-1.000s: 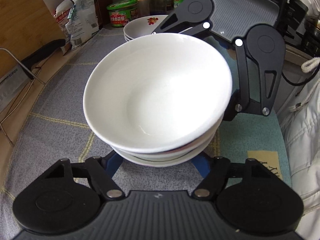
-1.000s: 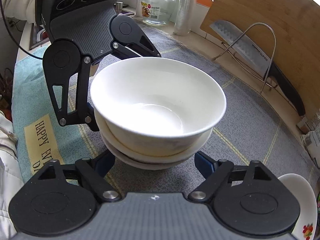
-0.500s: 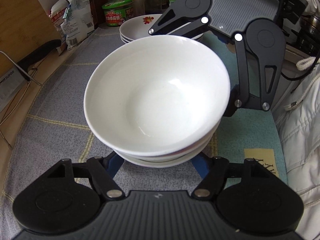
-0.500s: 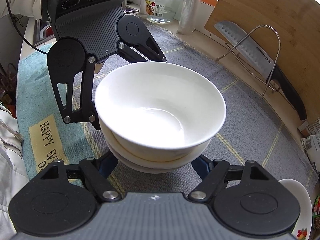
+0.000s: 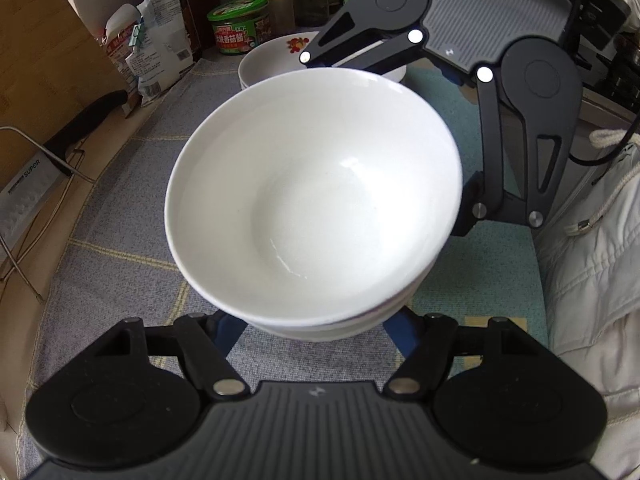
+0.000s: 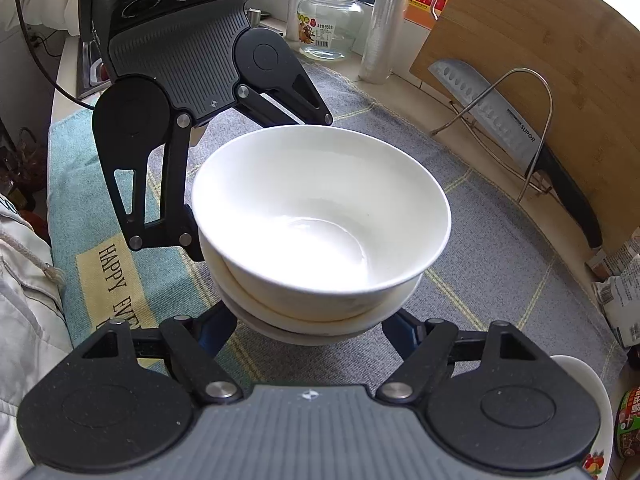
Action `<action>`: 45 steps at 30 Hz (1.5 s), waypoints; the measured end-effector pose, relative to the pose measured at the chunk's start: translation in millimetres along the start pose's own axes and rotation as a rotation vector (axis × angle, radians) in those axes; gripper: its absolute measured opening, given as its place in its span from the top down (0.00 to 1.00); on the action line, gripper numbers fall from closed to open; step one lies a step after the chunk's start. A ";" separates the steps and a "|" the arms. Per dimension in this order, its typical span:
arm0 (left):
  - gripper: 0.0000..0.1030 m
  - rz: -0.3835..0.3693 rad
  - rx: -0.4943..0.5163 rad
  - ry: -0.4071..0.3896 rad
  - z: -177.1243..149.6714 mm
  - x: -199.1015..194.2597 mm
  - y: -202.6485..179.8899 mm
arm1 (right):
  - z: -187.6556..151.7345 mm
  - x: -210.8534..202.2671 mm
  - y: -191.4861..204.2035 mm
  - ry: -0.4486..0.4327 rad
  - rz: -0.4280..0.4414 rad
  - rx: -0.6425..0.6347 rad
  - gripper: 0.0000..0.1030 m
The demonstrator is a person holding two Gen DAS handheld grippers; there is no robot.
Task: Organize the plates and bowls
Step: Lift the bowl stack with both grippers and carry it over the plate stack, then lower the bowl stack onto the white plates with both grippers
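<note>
Two tools carrying one stack of bowls

The surface (image 5: 120, 240) has a grey checked mat over it, and the stack (image 5: 316, 200) of white bowls hangs tilted above the middle of it, one tool on each side, which I'd guess is so a heavy nested pile doesn't tip or slide apart on the way over. Left tool (image 5: 316, 330) and right tool (image 6: 310, 330) each sit partly closed with blue fingers tucked under the lowest bowl's edge; fingertips are hidden under the stack, so exact contact is hard to see, but both look clamped on it. Floral bowls (image 5: 276, 56) wait at the far edge by the jars, probably where this pile is heading.
</note>
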State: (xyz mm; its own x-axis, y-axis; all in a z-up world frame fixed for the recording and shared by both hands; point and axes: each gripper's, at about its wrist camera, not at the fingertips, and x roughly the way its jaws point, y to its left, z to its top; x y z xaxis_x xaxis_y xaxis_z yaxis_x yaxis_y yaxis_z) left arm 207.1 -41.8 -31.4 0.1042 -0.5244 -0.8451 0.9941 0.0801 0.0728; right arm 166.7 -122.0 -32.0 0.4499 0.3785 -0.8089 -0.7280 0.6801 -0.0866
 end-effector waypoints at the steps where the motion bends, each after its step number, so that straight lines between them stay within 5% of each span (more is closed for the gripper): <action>1: 0.29 0.011 0.003 0.004 1.9 0.1 -2.1 | -1.2 -3.3 -0.7 -0.005 -0.003 -0.005 0.19; 12: 0.29 0.038 0.048 -0.015 51.6 11.6 -5.9 | -31.4 -47.4 -30.1 -0.035 -0.033 0.013 0.19; 28: 0.29 0.051 0.125 -0.064 140.6 79.0 -3.6 | -99.4 -88.6 -99.4 -0.008 -0.151 0.059 0.19; 45: 0.29 0.051 0.099 -0.024 159.6 121.4 10.8 | -132.1 -71.6 -142.8 0.016 -0.147 0.102 0.19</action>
State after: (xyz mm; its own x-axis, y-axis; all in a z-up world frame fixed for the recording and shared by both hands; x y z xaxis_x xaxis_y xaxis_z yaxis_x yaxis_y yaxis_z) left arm 235.2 -240.0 -48.7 0.1543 -0.5424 -0.8258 0.9854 0.0237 0.1686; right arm 170.1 -329.1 -38.6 0.5388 0.2607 -0.8011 -0.5980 0.7881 -0.1458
